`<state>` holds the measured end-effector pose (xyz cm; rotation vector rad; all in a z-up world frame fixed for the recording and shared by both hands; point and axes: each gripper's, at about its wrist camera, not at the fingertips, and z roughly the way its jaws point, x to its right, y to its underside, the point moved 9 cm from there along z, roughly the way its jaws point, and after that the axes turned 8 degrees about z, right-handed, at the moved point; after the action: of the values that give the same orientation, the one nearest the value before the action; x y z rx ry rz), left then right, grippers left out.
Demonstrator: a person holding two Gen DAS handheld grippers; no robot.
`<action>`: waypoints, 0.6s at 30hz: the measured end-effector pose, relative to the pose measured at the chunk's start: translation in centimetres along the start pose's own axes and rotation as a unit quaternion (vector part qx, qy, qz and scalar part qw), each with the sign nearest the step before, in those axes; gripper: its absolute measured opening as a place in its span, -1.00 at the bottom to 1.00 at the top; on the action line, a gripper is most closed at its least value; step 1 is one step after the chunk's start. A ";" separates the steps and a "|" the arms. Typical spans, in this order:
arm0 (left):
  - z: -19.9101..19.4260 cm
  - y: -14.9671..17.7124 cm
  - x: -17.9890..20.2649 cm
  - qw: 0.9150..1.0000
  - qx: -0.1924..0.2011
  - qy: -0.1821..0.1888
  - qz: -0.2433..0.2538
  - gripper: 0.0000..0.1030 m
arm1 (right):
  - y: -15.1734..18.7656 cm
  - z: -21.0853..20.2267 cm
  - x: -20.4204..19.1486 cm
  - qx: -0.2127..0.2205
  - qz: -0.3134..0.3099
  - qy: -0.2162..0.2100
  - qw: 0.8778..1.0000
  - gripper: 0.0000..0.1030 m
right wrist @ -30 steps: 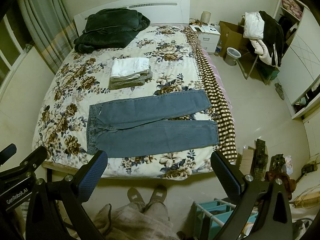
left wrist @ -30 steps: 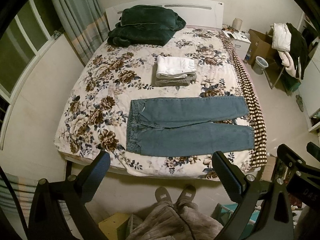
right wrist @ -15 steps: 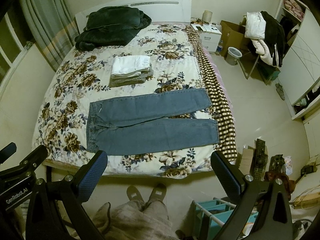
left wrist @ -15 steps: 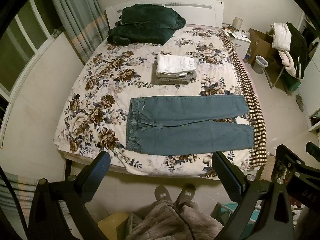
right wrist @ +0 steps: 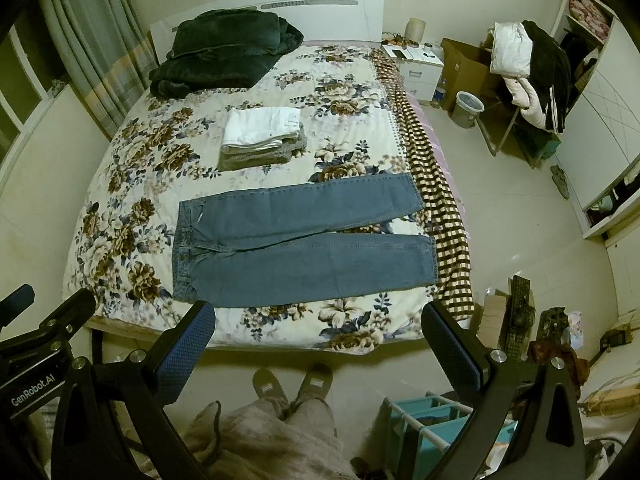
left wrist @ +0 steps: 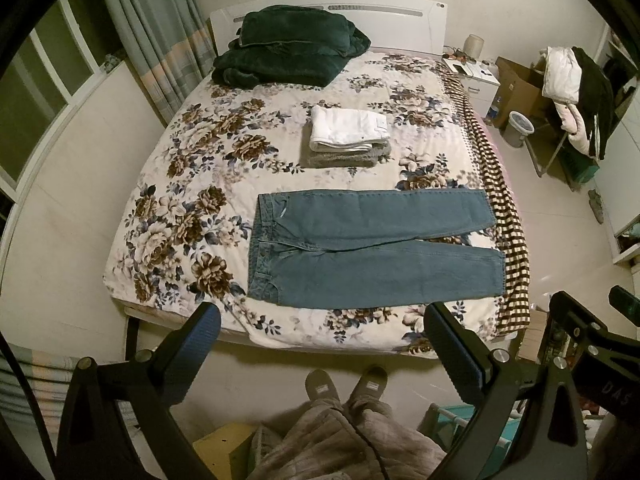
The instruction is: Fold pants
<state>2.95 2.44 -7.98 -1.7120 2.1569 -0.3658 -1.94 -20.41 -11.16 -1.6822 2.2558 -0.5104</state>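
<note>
Blue jeans (left wrist: 372,248) lie flat and unfolded across the near part of the floral bed (left wrist: 192,208), waist to the left, both legs stretched right and slightly apart. They also show in the right wrist view (right wrist: 304,240). My left gripper (left wrist: 322,340) is open and empty, held high above the bed's foot. My right gripper (right wrist: 318,338) is open and empty too, beside it at the same height. Neither touches the jeans.
A folded white and grey stack (left wrist: 346,136) sits mid-bed, and a dark green blanket (left wrist: 288,52) lies at the headboard. A checked cloth (left wrist: 504,216) hangs along the right edge. A chair with clothes (right wrist: 528,80), a bin (right wrist: 467,109) and a teal rack (right wrist: 432,428) stand on the floor.
Both grippers have drifted slightly, so the bed sits a little higher in the views. The jeans have not moved and both grippers stay open.
</note>
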 end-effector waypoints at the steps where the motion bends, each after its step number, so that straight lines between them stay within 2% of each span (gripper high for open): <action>1: 0.0 0.0 -0.1 1.000 0.000 0.000 0.000 1.00 | -0.2 0.1 0.0 0.001 0.000 0.001 1.000 1.00; 14: 0.0 0.1 0.0 1.000 -0.001 0.002 0.000 1.00 | 0.3 0.1 -0.1 -0.002 -0.001 0.002 1.000 1.00; 17: 0.7 0.9 -0.2 1.000 -0.002 0.003 0.001 1.00 | 0.5 0.1 0.0 -0.004 0.000 0.002 1.000 1.00; 18: 1.1 1.4 0.9 1.000 -0.003 0.003 0.001 1.00 | 1.0 0.1 0.0 -0.005 0.000 0.002 1.000 1.00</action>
<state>2.06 1.94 -9.67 -1.7146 2.1662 -0.3653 -2.78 -20.11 -11.66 -1.6870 2.2665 -0.5036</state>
